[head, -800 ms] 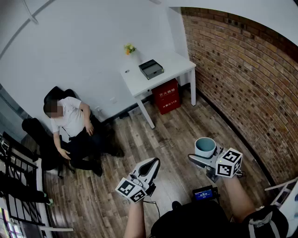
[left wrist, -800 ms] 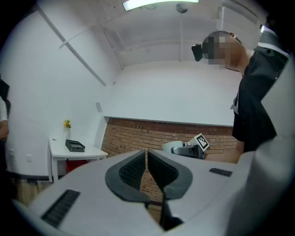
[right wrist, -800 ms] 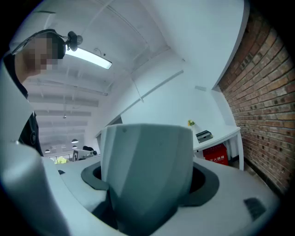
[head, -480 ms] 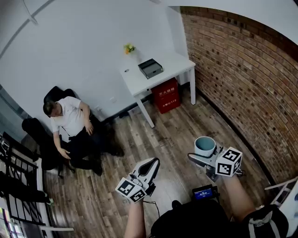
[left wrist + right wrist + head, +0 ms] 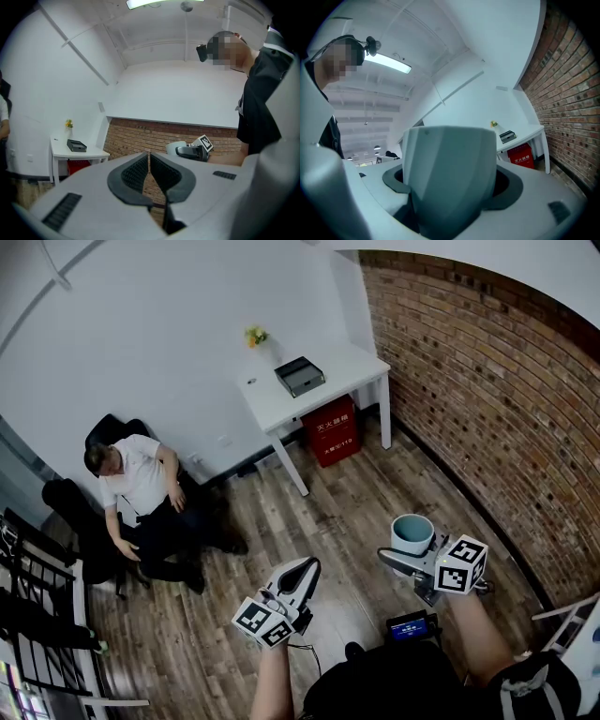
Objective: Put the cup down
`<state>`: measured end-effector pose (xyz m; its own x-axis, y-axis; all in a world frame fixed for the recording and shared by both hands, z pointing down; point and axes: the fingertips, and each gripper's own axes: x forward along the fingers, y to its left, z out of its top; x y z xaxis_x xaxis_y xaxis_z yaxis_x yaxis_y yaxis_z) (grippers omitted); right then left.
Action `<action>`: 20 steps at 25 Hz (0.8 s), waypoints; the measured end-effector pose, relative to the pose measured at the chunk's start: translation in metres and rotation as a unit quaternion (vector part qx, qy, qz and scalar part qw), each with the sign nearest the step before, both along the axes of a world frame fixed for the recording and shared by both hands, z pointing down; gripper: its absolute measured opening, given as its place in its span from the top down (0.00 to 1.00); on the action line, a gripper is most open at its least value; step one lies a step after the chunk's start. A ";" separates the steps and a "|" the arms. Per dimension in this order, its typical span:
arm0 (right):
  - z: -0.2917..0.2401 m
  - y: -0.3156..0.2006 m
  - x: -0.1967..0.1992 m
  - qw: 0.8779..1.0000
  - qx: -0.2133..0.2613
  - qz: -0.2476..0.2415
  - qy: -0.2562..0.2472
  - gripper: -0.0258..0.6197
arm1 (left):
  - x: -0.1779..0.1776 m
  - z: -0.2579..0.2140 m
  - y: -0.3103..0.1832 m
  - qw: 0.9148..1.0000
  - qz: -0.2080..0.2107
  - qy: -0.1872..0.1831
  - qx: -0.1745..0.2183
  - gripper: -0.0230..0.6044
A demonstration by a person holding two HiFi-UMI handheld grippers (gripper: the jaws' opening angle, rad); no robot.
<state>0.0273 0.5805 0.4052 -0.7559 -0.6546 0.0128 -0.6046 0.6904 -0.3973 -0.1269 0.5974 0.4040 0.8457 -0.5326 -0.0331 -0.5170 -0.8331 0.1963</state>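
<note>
Hardly anything has moved since the earlier frames. In the head view the single cup (image 5: 412, 533) stays upright in the right gripper (image 5: 409, 557), at the near right above the wood floor (image 5: 328, 512). The left gripper (image 5: 305, 570) hangs to the left of the cup, apart from it. There are two grippers, one white table (image 5: 281, 409) at the far wall, and one seated person (image 5: 141, 488) at the left.

In the left gripper view its jaws are together with nothing between them.

In the right gripper view its jaws stand wide, clamped on the cup's sides.

White table (image 5: 352, 367) against wall, black box (image 5: 300, 377) on top, red box (image 5: 330, 432) beneath; person (image 5: 141, 488) seated nearby.
</note>
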 end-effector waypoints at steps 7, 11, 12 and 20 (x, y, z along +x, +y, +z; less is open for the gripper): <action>-0.002 0.000 0.003 1.000 0.000 -0.002 -0.003 0.33 | 0.003 -0.001 0.000 1.000 0.001 0.003 0.002 0.95; -0.003 0.000 0.001 1.000 -0.002 -0.002 -0.004 0.33 | 0.002 -0.001 0.000 1.000 0.002 0.002 0.001 0.95; -0.003 0.001 0.000 1.000 -0.002 -0.001 -0.004 0.33 | 0.001 -0.002 0.000 1.000 0.002 0.002 0.001 0.95; 0.000 -0.001 0.004 1.000 -0.005 -0.003 -0.004 0.33 | 0.005 -0.001 -0.003 1.000 0.002 -0.001 -0.001 0.95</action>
<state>0.0318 0.5800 0.4055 -0.7603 -0.6494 0.0139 -0.5968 0.6901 -0.4093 -0.1218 0.5946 0.4029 0.8480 -0.5291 -0.0313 -0.5138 -0.8351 0.1964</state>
